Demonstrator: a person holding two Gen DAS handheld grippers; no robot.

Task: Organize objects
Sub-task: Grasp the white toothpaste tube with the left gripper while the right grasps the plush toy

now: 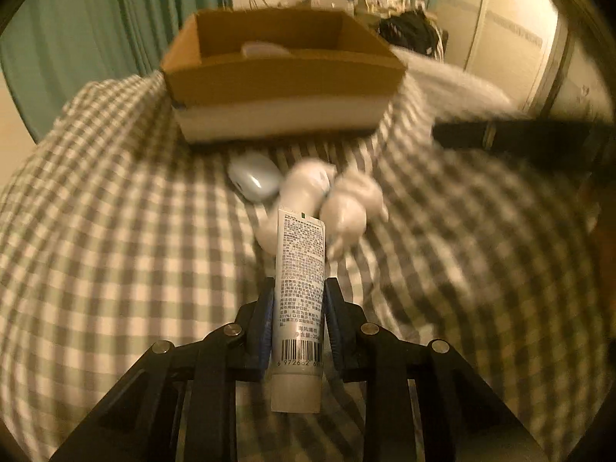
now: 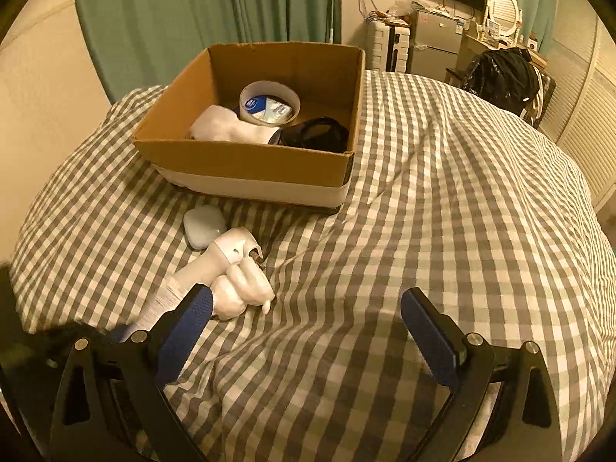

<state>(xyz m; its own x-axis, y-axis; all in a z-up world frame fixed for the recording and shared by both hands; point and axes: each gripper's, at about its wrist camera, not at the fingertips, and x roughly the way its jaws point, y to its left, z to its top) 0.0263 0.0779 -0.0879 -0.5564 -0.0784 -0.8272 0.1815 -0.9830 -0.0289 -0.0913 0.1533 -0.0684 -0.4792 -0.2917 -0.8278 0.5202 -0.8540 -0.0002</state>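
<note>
White tube clamped in left gripper, long axis running forward along the fingers, cap end toward camera, far end aimed at the cardboard box. It's held above the checkered bed, over a white toy beside a pale earbud case. Right gripper jaws spread wide, holding nothing.

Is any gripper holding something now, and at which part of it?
The left gripper holds a white tube by its lower body, near the cap. The right gripper is open, holding nothing.
</note>
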